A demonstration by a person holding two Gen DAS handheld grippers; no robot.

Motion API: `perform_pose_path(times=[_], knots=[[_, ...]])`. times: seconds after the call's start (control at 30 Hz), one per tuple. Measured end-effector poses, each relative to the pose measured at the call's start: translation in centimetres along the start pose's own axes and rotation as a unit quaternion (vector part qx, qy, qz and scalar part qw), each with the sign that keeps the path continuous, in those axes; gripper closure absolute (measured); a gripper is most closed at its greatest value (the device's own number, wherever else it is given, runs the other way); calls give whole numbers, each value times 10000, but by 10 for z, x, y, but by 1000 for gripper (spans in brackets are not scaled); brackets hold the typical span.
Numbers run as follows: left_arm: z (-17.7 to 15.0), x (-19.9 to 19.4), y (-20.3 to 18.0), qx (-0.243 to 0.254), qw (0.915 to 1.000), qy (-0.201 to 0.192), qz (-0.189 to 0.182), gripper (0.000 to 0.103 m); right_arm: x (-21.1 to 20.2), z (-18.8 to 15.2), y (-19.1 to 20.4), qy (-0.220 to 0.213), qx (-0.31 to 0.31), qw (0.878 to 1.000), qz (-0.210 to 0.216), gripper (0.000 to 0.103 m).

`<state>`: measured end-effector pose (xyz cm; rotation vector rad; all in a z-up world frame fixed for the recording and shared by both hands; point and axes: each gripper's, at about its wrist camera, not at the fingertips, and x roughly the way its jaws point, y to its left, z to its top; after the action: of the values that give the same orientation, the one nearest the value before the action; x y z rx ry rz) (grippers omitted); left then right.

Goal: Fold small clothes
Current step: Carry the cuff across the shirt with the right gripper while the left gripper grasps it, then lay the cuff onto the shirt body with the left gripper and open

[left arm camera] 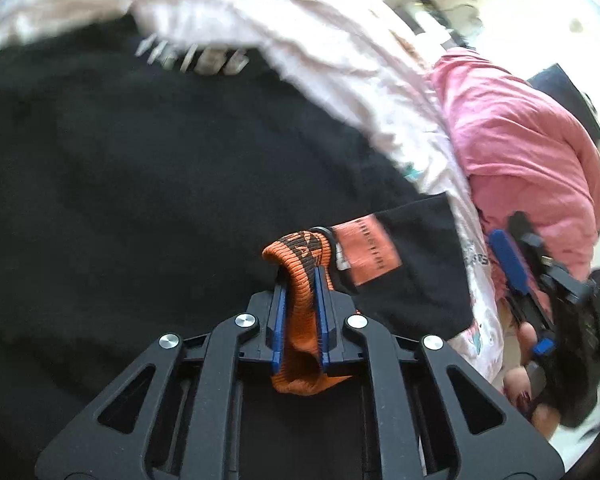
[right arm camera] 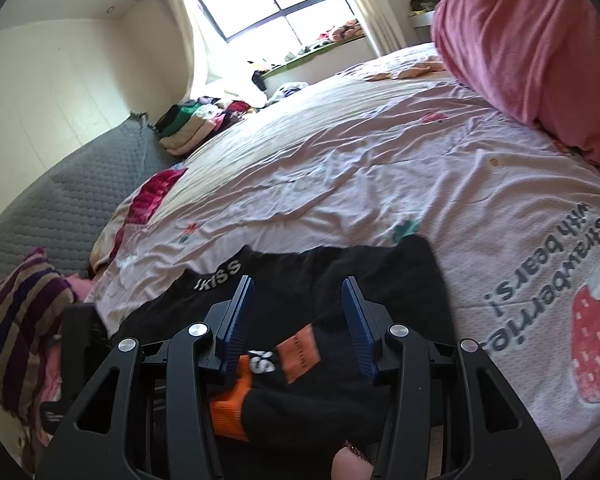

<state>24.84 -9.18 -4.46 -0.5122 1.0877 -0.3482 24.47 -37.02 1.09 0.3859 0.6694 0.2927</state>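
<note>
A black garment (right arm camera: 320, 280) lies flat on the bed (right arm camera: 340, 160). Tilted downward, the left tongs (left arm camera: 300, 292) pinch its orange cuff (left arm camera: 300, 312). The right tongs (right arm camera: 296, 320) hover above it, jaws apart, gripping nothing.

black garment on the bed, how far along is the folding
Done: the black garment lies spread on the bed; a stack of clothes sits at the far edge. In hand: left claw is shut on its orange cuff; right claw is open above it. Left: the folds themselves.
</note>
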Motion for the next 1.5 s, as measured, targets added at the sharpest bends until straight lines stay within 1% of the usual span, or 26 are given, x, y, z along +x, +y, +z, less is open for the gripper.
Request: perform_pose_path(times=[0.07, 0.17, 0.3, 0.5, 0.6, 0.7, 0.9, 1.0, 1.07, 1.2, 1.27, 1.4, 1.47, 1.5], knots=[[5, -18, -8, 266, 9994, -212, 42, 98, -5, 4, -9, -48, 50, 9999, -89, 59], [20, -57, -12, 535, 9962, -644, 237, 98, -9, 7, -18, -94, 98, 9997, -221, 59], [35, -101, -3, 621, 9919, -1030, 398, 98, -12, 8, -18, -138, 75, 9995, -262, 59], [41, -144, 24, 576, 9862, -1346, 773, 98, -4, 2, -4, -36, -191, 9994, -283, 59], [38, -152, 38, 530, 9852, -1337, 935, 99, 1, -2, 5, 44, -333, 9990, -292, 59], [34, -153, 54, 439, 9861, -1231, 1025, 99, 7, -8, 14, 124, -515, 9981, -327, 59], [28, -150, 80, 280, 9884, -1082, 1031, 98, 19, -23, 38, 284, -961, 9940, -433, 59], [25, -149, 93, 239, 9880, -1048, 1107, 95, 27, -33, 53, 386, -1197, 9912, -423, 58], [22, -151, 101, 241, 9855, -1104, 1267, 92, 32, -39, 62, 460, -1332, 9892, -403, 57], [17, -158, 110, 287, 9774, -1333, 1616, 92, 45, -52, 77, 606, -1589, 9846, -411, 56], [15, -157, 109, 403, 9754, -1329, 1711, 92, 51, -57, 82, 697, -1676, 9825, -419, 56], [11, -133, 107, 710, 9728, -1049, 1939, 92, 66, -66, 83, 922, -1797, 9777, -576, 56], [11, -120, 110, 705, 9741, -872, 1965, 92, 74, -71, 79, 1134, -1803, 9739, -781, 55], [10, -113, 113, 701, 9736, -794, 2023, 90, 78, -72, 76, 1247, -1769, 9724, -876, 55]])
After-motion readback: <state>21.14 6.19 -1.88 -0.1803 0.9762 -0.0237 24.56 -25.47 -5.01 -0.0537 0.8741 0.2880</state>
